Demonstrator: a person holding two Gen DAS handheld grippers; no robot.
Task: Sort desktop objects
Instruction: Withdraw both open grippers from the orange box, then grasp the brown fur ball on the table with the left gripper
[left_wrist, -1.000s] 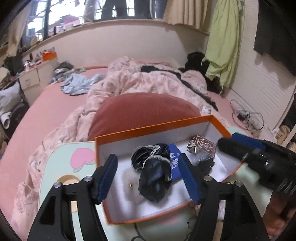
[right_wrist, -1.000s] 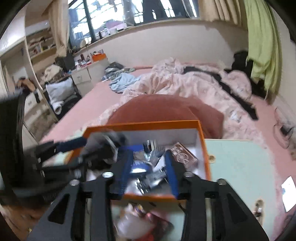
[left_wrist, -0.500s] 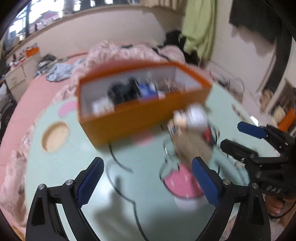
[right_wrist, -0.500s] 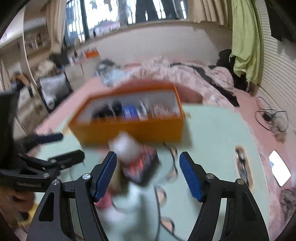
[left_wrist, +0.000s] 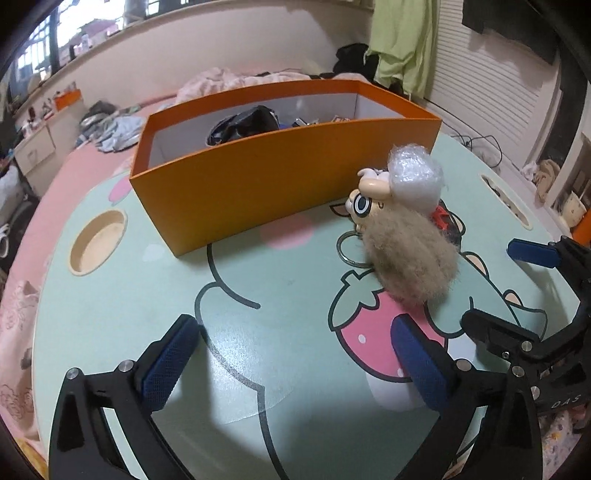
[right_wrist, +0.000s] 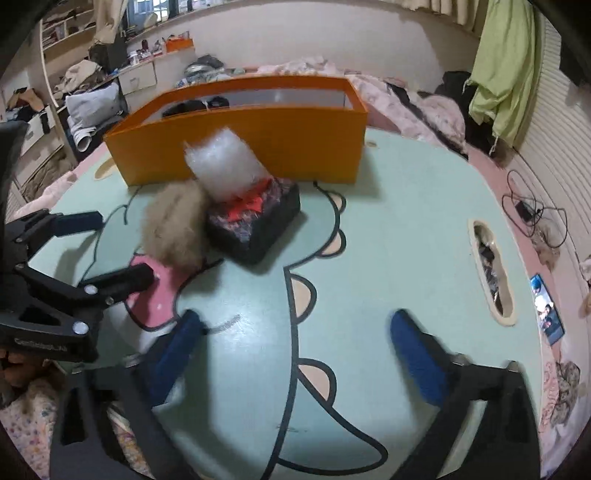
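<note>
An orange box (left_wrist: 288, 177) (right_wrist: 258, 147) stands on the mint-green cartoon table (left_wrist: 258, 295), with a black bundle (left_wrist: 243, 123) and small items inside. In front of it lie a beige furry plush toy (left_wrist: 402, 254) (right_wrist: 173, 229), a white bubble-wrap wad (left_wrist: 413, 173) (right_wrist: 225, 166) and a dark patterned pouch (right_wrist: 258, 221). My left gripper (left_wrist: 293, 328) (right_wrist: 107, 251) hovers low, near the plush toy; its jaws are opening, nothing between them. My right gripper (right_wrist: 297, 321) (left_wrist: 513, 291) hangs over bare table to the right; its jaws are opening, empty too.
A round cup hole (left_wrist: 98, 242) sits in the table's left part and a slot handle (right_wrist: 491, 273) near its right edge. A phone (right_wrist: 546, 310) lies beyond that edge. A bed with pink bedding (left_wrist: 229, 79) runs behind the box.
Both grippers have drawn back from above the box to the near part of the table and sunk lower. Their jaws have spread wider. The plush toy, wad and pouch have come into view.
</note>
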